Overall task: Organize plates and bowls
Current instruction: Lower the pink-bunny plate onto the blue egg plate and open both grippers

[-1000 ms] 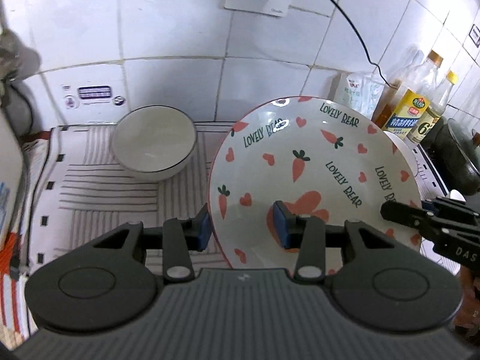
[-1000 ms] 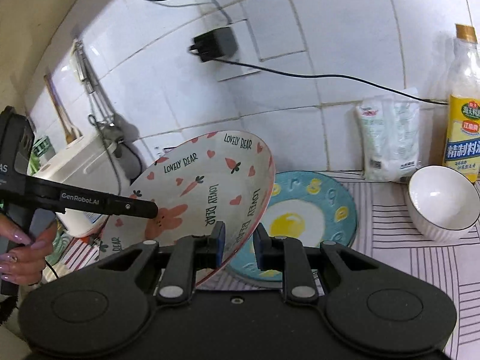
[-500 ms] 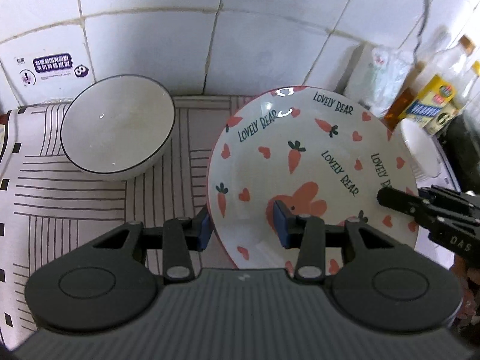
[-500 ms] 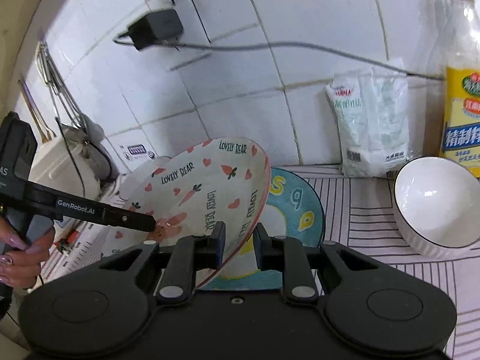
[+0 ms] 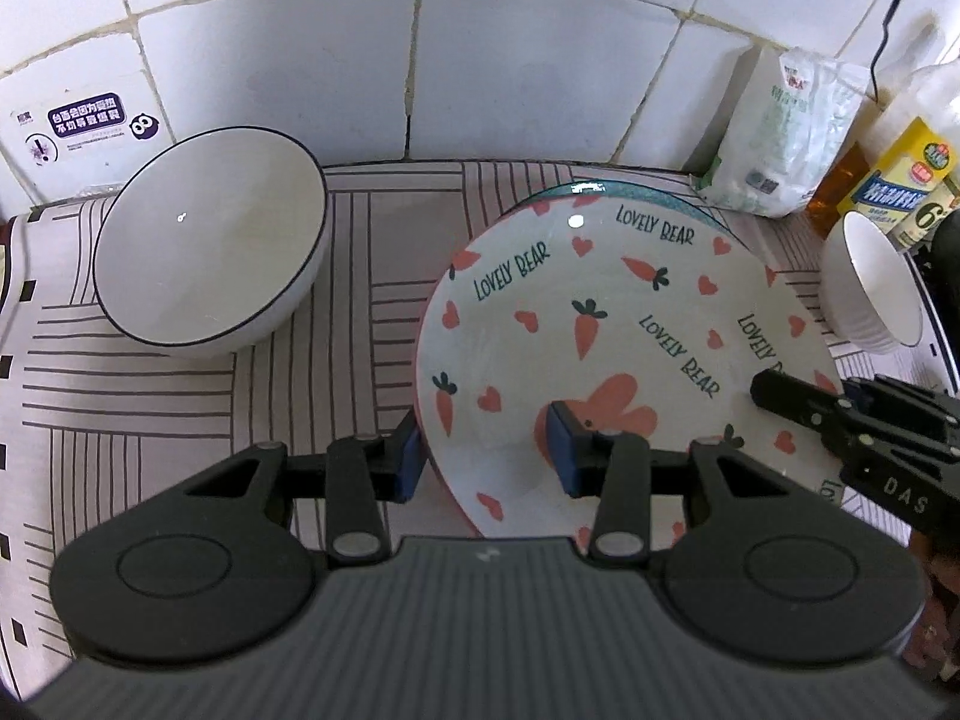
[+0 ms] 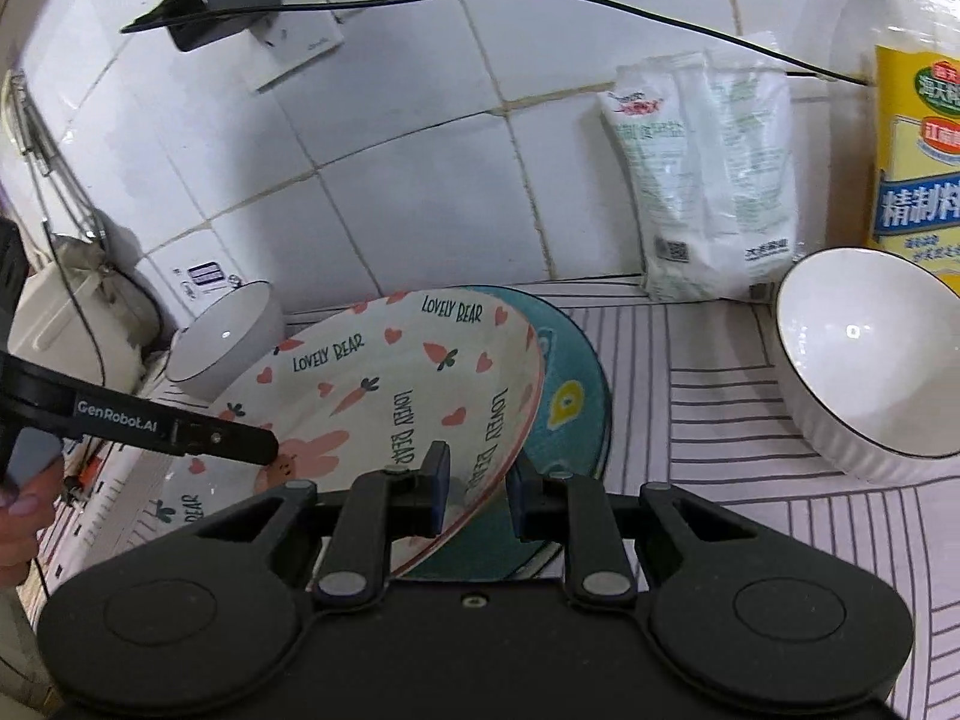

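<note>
So the carrot plate [image 5: 600, 348] is pinched by its rim from both sides: left hand-held gripper [image 5: 486, 456] clamped on the near-left edge, right hand-held gripper [image 6: 477, 489] clamped on the opposite edge. It's tilted, hanging right over the teal plate [image 6: 570, 396] on the striped tabletop [image 5: 180, 420].

Biggest worry imo is the two grips fighting each other. If one hand drops faster, the glazed rim could slide out of the pads and clack onto the teal plate, maybe chip it. Landing off-centre would leave the stack wobbly. The bowls [image 5: 210, 240] sit close on each side too, easy to bump.
</note>
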Demonstrator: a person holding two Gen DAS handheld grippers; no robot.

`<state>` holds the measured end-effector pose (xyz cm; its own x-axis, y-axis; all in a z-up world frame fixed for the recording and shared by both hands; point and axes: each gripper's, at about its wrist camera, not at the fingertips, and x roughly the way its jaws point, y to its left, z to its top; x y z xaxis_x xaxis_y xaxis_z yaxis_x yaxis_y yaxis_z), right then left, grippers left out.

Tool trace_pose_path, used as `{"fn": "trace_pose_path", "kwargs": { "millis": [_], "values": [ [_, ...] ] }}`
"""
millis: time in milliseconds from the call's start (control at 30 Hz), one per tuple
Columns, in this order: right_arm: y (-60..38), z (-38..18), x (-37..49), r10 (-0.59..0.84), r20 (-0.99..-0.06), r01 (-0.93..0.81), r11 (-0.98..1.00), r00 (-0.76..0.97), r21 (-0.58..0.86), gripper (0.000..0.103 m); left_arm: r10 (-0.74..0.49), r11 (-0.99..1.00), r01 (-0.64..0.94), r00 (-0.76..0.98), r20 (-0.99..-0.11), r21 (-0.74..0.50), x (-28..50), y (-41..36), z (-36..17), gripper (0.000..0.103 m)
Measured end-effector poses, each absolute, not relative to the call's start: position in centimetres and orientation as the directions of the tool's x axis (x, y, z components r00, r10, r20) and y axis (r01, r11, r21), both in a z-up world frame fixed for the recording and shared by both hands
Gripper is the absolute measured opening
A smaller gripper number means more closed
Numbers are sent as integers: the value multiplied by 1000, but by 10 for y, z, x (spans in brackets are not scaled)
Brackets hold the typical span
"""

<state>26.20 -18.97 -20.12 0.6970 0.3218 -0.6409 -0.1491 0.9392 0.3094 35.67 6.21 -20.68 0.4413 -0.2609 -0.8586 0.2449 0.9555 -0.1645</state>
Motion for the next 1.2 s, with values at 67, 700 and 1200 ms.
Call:
{"fn": "trace_pose_path", "kwargs": {
  "millis": [67, 700, 1200],
  "values": [
    [-187, -200, 263, 287, -663, -130, 952, 692, 277, 27, -258, 960, 214, 430, -865, -180, 359, 60, -210, 40],
    [-175, -178, 258, 62, -741, 46, 991, 669, 125, 32, -124, 973, 229, 439, -890, -23, 336, 32, -200, 41],
    [-172, -115, 202, 28, -731, 20, 998, 682, 56, 40, -215, 951, 306, 518, -828, -55, 248, 32, -111, 49]
  ]
}}
